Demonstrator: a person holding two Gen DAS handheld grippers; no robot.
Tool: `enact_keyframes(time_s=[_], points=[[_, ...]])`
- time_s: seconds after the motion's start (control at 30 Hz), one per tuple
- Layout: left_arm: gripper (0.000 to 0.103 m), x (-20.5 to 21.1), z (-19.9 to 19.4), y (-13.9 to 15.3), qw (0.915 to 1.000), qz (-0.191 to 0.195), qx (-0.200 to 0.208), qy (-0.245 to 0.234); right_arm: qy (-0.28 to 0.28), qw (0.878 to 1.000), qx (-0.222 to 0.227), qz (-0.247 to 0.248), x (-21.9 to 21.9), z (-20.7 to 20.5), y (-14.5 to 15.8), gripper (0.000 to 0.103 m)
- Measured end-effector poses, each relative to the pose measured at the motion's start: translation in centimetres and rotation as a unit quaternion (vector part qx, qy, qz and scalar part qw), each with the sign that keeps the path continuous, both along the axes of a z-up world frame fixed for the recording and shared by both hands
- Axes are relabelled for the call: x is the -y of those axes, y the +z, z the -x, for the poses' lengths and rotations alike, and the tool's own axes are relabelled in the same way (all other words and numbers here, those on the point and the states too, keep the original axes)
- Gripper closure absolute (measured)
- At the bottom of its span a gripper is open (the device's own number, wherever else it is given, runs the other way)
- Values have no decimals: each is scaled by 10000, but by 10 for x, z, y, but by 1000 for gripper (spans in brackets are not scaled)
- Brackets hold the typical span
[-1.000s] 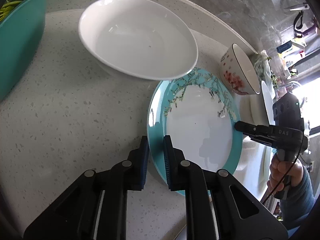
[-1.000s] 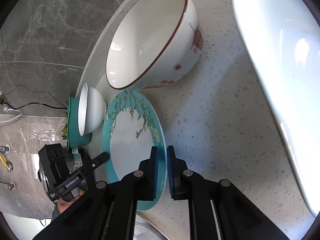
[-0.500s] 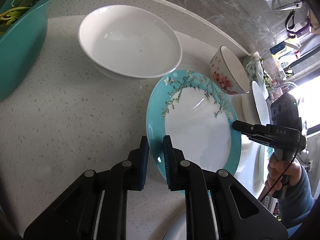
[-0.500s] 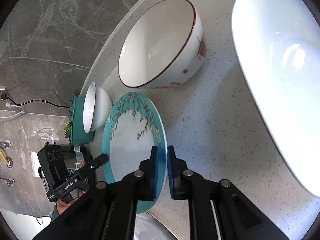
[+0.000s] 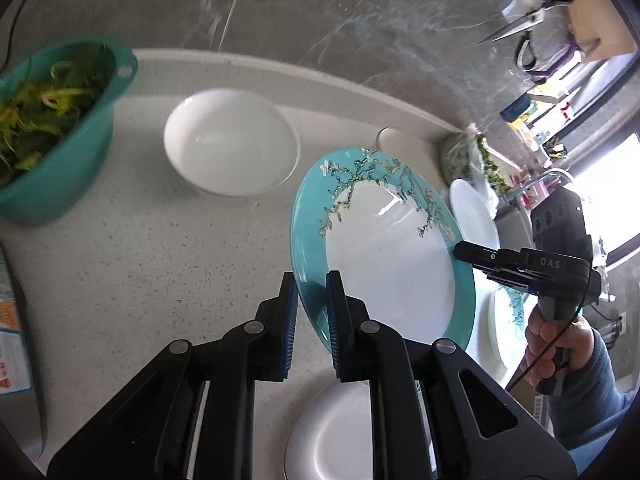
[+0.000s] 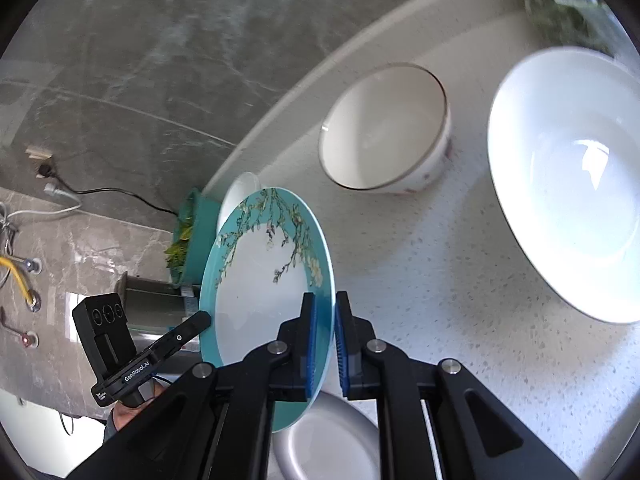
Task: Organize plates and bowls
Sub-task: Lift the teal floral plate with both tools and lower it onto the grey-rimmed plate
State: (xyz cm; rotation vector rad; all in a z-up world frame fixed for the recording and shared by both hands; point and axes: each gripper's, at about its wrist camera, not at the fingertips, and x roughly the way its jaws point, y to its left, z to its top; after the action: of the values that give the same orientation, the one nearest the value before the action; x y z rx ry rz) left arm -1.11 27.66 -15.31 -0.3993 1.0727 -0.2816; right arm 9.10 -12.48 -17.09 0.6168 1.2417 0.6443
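Teal-rimmed plate (image 5: 384, 256) lifted above counter (image 5: 160, 248), clamped at opposite rims by left gripper (image 5: 312, 312) and right gripper (image 6: 324, 336). Teal colander (image 5: 68, 168) holds greens, blurred. White bowl (image 5: 232, 140) empty.

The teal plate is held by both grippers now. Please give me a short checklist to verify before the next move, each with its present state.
1. Left gripper shut on the teal plate rim: ok.
2. Right gripper shut on the opposite rim: ok.
3. Plate clear of the counter: ok.
4. Plate apart from the white bowl: ok.
5. Plate level: not ok, it tilts.
6. Grey dish below is empty: cannot tell.
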Motion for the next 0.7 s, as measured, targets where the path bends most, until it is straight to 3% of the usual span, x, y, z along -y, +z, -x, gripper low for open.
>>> enact_keyframes(time_s=[0.33,0.5,0.7], points=[[91,1,54,54,9995,-67,324,20,162,9991,385,-105,0,33,41,91],[91,1,83,52,9997,-35,243,30,232,9987,444,-67,3,55,47,91],[91,7,115,29,10000,-50,-11,-21,290,9993,235,51,6,83,27,91]])
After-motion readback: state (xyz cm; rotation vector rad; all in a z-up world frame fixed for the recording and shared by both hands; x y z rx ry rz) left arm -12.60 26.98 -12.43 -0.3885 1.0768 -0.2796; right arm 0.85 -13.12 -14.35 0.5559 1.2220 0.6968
